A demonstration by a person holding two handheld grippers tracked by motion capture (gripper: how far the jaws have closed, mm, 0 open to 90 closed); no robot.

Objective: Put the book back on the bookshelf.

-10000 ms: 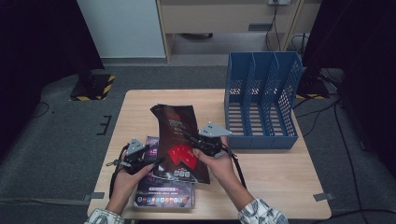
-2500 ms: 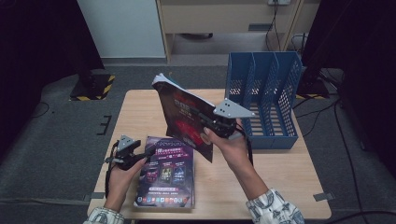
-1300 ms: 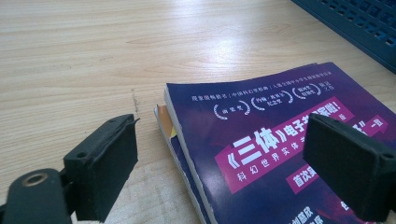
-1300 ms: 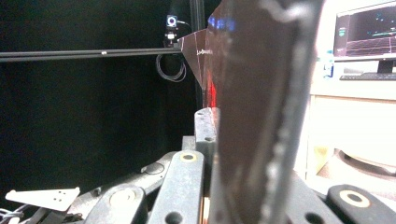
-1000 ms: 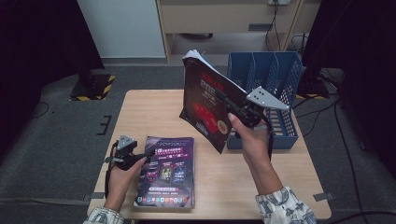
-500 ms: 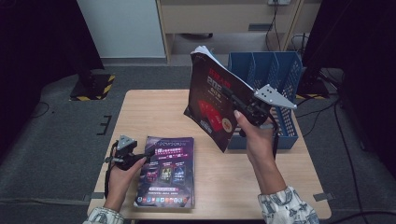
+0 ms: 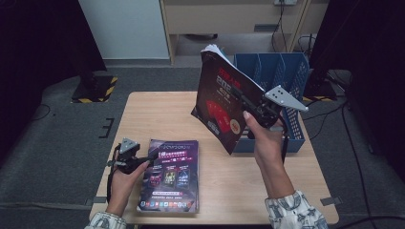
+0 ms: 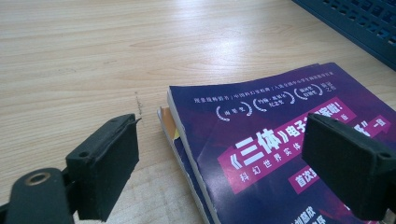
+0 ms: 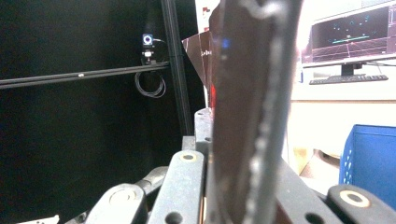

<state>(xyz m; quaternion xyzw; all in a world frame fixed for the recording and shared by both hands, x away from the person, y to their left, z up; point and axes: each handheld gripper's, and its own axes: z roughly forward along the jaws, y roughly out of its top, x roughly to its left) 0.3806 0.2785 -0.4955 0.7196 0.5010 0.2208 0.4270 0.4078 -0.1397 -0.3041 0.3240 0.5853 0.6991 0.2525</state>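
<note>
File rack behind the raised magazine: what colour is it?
Blue; the file rack with its upright dividers shows best in the high view.

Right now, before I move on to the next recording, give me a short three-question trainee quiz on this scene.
1. True or false: the right gripper is clamped on the dark red magazine.
2. Where does the purple magazine lie? A) in the blue file rack B) flat on the wooden table C) on the floor
3. Fill in: the left gripper has its fingers ____.

Key: 1 true; 2 B; 3 open, nothing pressed between them.
</note>
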